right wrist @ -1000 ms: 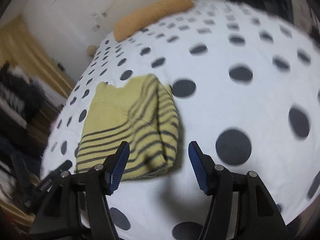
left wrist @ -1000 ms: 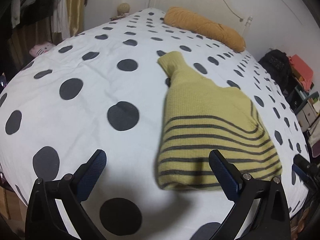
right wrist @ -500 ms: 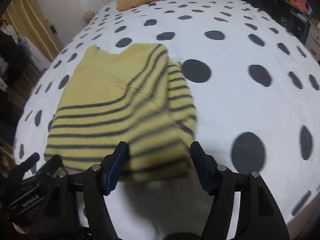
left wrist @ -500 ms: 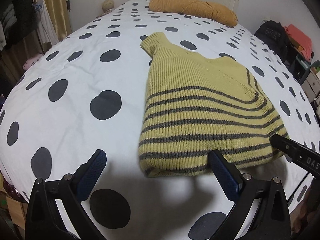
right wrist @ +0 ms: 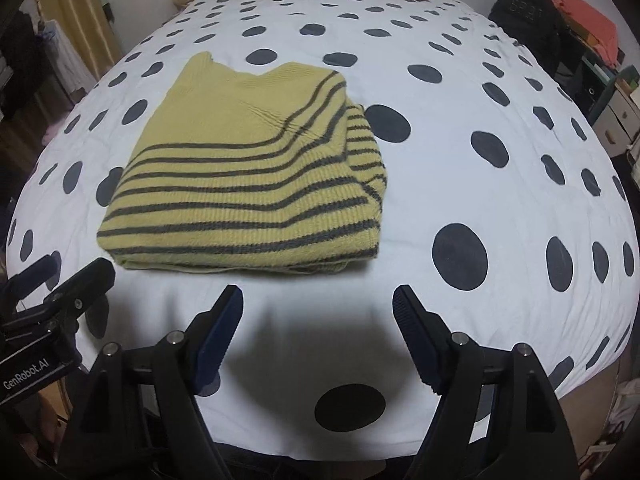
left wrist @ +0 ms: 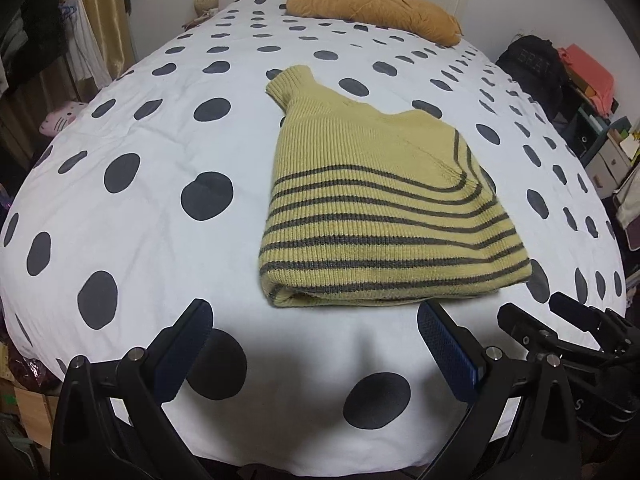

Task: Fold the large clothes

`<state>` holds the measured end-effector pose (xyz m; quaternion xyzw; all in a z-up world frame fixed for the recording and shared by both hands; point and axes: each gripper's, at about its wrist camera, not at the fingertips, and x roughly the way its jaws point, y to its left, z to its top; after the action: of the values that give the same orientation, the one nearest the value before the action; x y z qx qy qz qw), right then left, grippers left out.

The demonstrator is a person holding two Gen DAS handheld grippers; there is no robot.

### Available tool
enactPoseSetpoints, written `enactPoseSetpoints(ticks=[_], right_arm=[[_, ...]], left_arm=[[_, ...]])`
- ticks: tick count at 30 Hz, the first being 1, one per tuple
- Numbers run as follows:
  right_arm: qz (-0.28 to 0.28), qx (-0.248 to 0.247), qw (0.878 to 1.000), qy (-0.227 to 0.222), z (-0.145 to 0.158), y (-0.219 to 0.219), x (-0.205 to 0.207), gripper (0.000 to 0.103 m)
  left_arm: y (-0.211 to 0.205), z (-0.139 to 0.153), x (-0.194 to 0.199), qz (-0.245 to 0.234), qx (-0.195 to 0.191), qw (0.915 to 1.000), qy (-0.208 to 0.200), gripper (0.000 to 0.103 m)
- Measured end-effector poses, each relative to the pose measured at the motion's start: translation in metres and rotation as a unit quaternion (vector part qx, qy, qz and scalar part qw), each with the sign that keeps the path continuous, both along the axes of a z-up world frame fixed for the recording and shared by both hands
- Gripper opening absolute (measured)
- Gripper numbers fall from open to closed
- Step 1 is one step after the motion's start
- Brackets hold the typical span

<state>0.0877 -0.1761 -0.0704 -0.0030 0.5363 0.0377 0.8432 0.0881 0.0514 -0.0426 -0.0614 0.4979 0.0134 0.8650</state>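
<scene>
Yellow sweater w/ dark stripes (left wrist: 380, 216) lies folded on the polka-dot bed cover (left wrist: 160, 140), near the foot edge, fold facing both cams. Left gripper (left wrist: 316, 344) hovers just short of the fold, fingers wide apart, holding nothing. Right gripper (right wrist: 318, 320) same: fingers apart, not touching the knit. The two grippers sit side by side, left unit visible in right cam. Orange pillow (left wrist: 372, 8) at headboard end, well apart from the sweater. Black backpack (right wrist: 524, 12) beside the bed.
</scene>
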Motion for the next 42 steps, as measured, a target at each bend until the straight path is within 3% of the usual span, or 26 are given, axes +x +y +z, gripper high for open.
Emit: enactPoseSetpoints(ticks=[10, 15, 21, 35, 42], right_arm=[[0.012, -0.008, 1.0, 0.017, 0.018, 0.012, 0.016, 0.078], [0.005, 0.014, 0.999, 0.035, 0.023, 0.012, 0.025, 0.078], [-0.006, -0.008, 1.0, 0.023, 0.032, 0.017, 0.026, 0.078], [-0.008, -0.011, 1.0, 0.013, 0.038, 0.014, 0.017, 0.078], [-0.008, -0.01, 1.0, 0.011, 0.04, 0.015, 0.014, 0.078]], left_arm=[[0.002, 0.019, 0.016, 0.0, -0.008, 0.9998, 0.018, 0.102], [0.006, 0.022, 0.024, 0.012, -0.013, 0.9995, 0.027, 0.102], [0.007, 0.025, 0.025, 0.016, -0.019, 0.9993, 0.027, 0.102], [0.006, 0.033, 0.017, 0.02, 0.001, 0.9996, 0.019, 0.102], [0.008, 0.036, 0.014, 0.02, -0.009, 0.9996, 0.016, 0.102]])
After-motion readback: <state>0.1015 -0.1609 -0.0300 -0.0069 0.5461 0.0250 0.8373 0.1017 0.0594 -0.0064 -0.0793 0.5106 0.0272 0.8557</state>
